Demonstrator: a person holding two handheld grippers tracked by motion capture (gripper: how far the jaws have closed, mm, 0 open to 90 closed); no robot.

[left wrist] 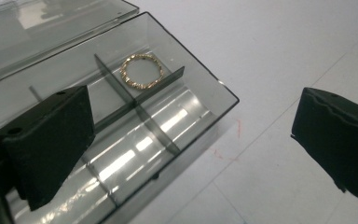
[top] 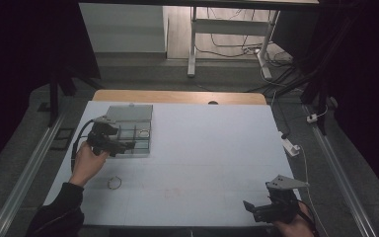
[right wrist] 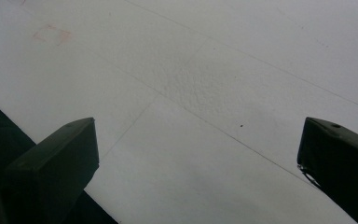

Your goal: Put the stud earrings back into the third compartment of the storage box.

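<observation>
Two grippers are working at a white table (top: 192,148). The left gripper (top: 123,146) is hovering at the near edge of a clear plastic box (top: 140,146) w/ smoky walls, which is sitting on the far-left part of the table. Its jaws are standing wide apart w/ nothing between them; in the left gripper view one jaw is hanging over the box and the other over bare table beside it. The box lid (top: 130,112) is lying open, flat on the far side. Dividers are splitting the box into compartments. A gold ring (left wrist: 141,71) is lying flat in one corner compartment, the far-right one as seen from above, touching nothing but the floor of it, approx. in the middle.

A second ring (top: 114,183) is lying on the table, near side of the box and well apart from it, just right of the person's left forearm.

The right gripper (top: 251,207) is resting at the near-right corner of the table, far from the box. Its jaws are also spread wide, holding nothing, w/ bare white surface under them and the dark table edge at one side. A faint reddish mark (right wrist: 51,34) is showing on the surface.
</observation>
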